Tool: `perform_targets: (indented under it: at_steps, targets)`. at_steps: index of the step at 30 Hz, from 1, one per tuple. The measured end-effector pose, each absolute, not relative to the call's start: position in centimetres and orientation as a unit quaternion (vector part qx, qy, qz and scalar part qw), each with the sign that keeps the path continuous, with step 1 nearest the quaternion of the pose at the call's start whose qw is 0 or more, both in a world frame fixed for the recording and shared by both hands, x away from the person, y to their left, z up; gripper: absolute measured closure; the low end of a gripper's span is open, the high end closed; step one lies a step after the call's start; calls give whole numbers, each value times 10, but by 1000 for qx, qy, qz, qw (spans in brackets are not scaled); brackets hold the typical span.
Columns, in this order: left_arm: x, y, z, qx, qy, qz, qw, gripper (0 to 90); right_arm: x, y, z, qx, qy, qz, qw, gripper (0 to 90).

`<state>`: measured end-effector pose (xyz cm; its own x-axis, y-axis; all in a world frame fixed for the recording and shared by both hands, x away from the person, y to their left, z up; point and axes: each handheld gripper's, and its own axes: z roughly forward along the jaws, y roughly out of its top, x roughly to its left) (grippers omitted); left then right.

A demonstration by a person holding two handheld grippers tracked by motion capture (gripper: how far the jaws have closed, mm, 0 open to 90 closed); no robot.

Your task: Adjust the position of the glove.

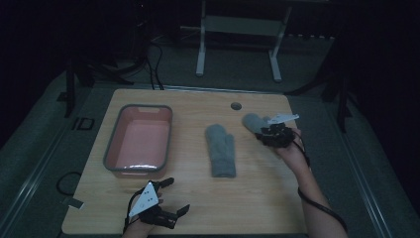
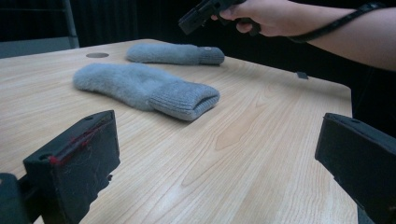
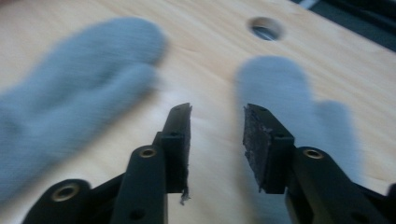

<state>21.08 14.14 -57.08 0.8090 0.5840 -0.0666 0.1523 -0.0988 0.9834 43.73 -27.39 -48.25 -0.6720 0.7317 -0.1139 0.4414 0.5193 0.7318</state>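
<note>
Right now the work centres on the far mitten (image 1: 252,121), a grey knitted one lying flat on the table (image 1: 198,208) near its far right corner, just short of the round cable hole (image 1: 236,106). Its long axis runs slantwise, fingertip end toward the far edge and cuff toward the right edge, where the right tongs (image 1: 267,133) cover it in the high view. In the right gripper view those tongs (image 3: 217,126) hang just over the cuff end, pointing along the mitten's (image 3: 285,93) length, their jaws a narrow gap apart and holding nothing; the blur there makes it hard to say whether they touch the wool. The cuff lies directly ahead of and beneath them, so a short drop and a close looks like all the grasp needs.

A second mitten (image 1: 220,150) lies mid-table, long axis near-to-far with its cuff toward the near edge. A pink tub (image 1: 112,148) with a grey rim stands toward the left edge, probably where the mittens belong. The left tongs (image 1: 173,197) rest at the near left corner, spread wide and empty, well apart from both mittens, so the right hand (image 1: 291,148) is clearly the nearer.
</note>
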Motion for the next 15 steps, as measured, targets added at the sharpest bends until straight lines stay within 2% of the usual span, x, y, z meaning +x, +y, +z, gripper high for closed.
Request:
perform_targets:
  at_steps: [2, 5, 8, 11, 15]
  targets:
    - [210, 142, -570, 721, 253, 174, 621, 2, 447, -287, -484, 346, 845, 339, 225, 673]
    - [210, 142, -570, 721, 252, 174, 622, 2, 460, -299, -491, 344, 850, 321, 238, 672]
    - [210, 142, -571, 722, 251, 174, 621, 2, 467, -303, -497, 352, 854, 306, 232, 672]
    - [210, 141, -571, 726, 248, 178, 616, 2, 479, -313, -510, 382, 848, 299, 214, 602]
    - [210, 141, -571, 725, 247, 174, 619, 2, 483, -316, -520, 391, 851, 292, 195, 568]
